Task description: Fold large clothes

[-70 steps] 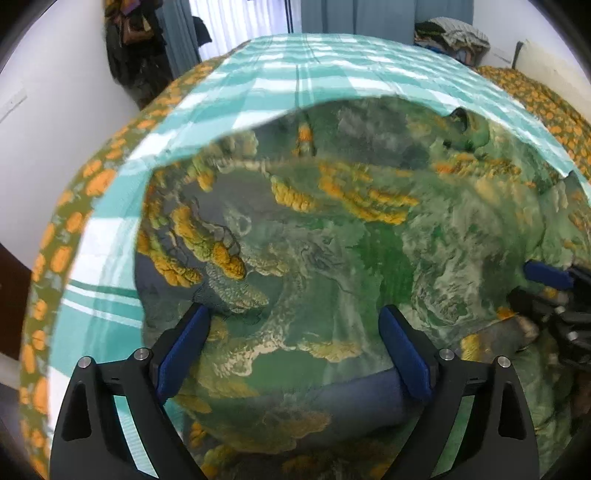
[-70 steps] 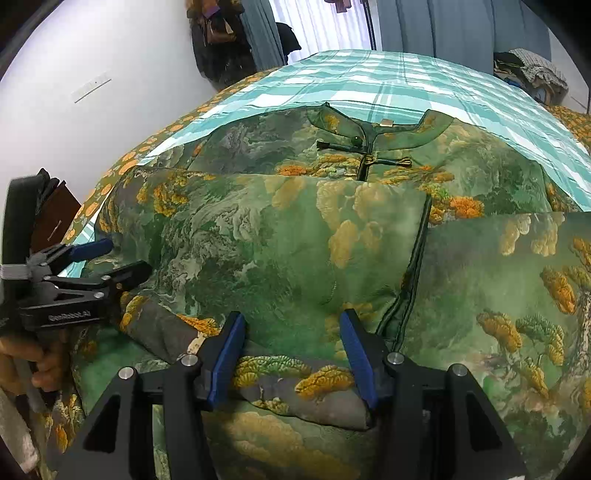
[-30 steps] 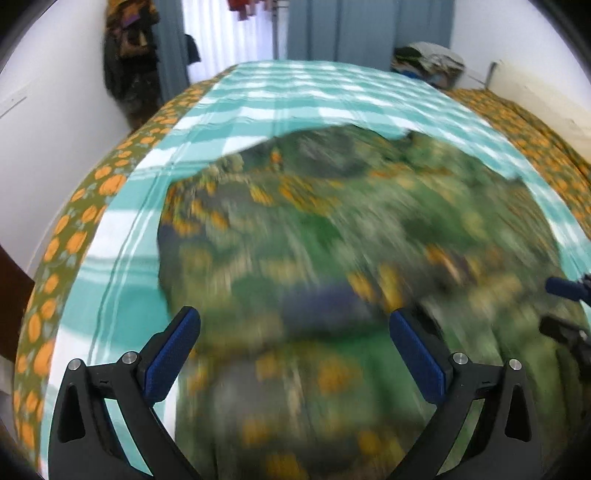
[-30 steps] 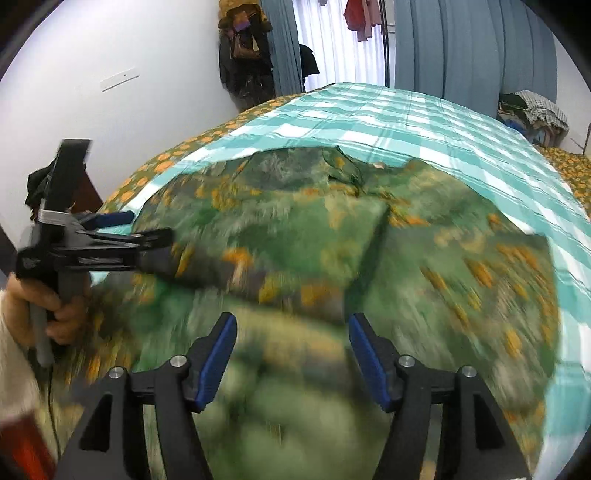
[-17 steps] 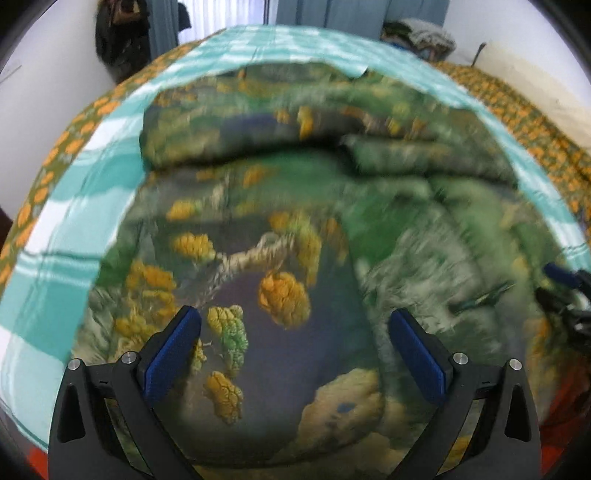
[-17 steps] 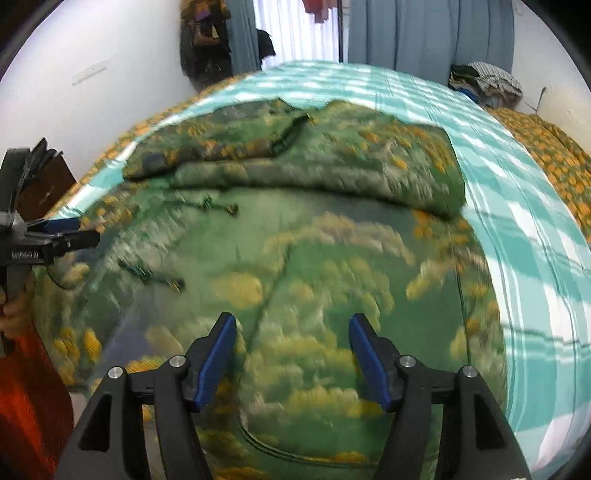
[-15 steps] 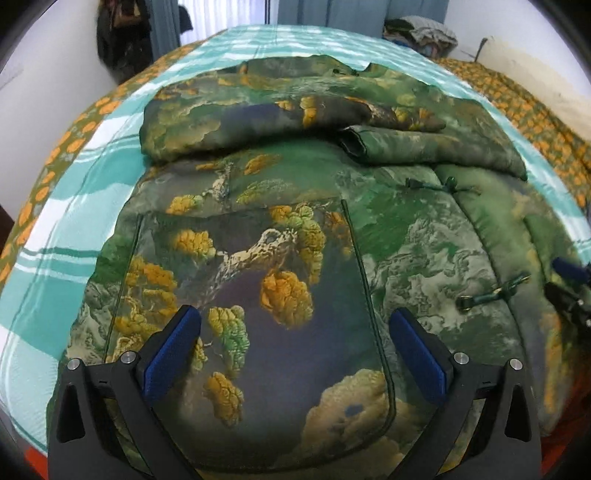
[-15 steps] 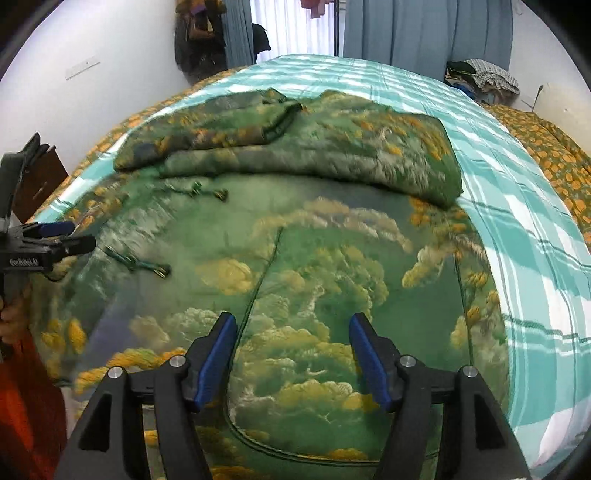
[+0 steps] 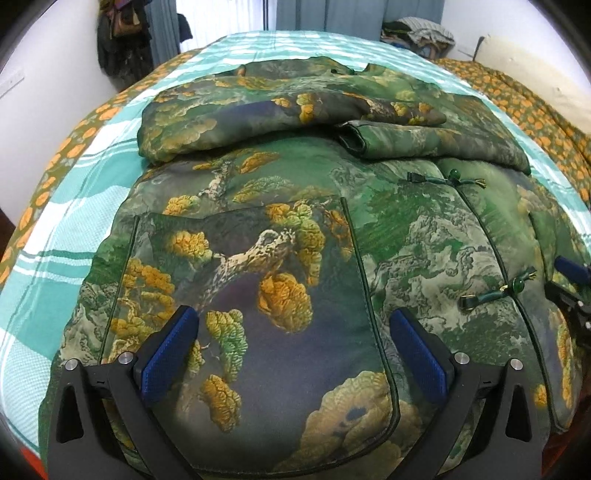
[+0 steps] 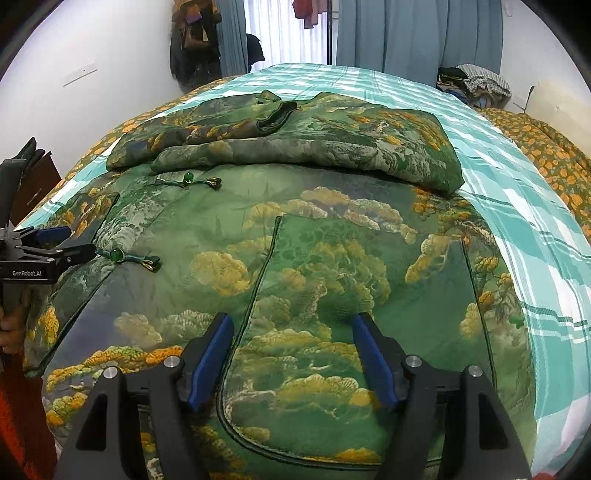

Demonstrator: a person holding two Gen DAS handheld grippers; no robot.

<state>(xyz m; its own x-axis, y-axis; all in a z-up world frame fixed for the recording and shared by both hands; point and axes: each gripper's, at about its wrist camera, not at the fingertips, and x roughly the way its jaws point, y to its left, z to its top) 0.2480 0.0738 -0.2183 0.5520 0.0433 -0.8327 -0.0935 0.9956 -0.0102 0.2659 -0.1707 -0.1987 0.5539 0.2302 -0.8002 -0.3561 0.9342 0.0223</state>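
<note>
A green padded jacket (image 9: 406, 240) printed with mountains and orange trees lies front up on the bed. Both sleeves (image 9: 258, 122) are folded across its chest. My left gripper (image 9: 291, 321) is open just above the lower left pocket, near the hem, with nothing gripped. In the right wrist view the jacket (image 10: 332, 258) fills the middle, and my right gripper (image 10: 291, 321) hovers over the lower right pocket. Its jaws are opening and the pads press on nothing. The left gripper (image 10: 79, 240) shows at the left edge, held by a hand (image 10: 11, 332).
The bed carries a teal checked sheet (image 9: 55, 229) with an orange-flowered blanket (image 9: 535, 110) on the right. A white wall (image 10: 74, 92) runs close along the left. Hanging clothes and curtains (image 10: 406, 33) stand beyond the far end, with a clothes pile (image 10: 476, 81) at the back right.
Both grippers have drawn back from the folded sleeves toward the jacket's hem and lower pockets. They have held still over the last half second. The right jaws stand slightly wider.
</note>
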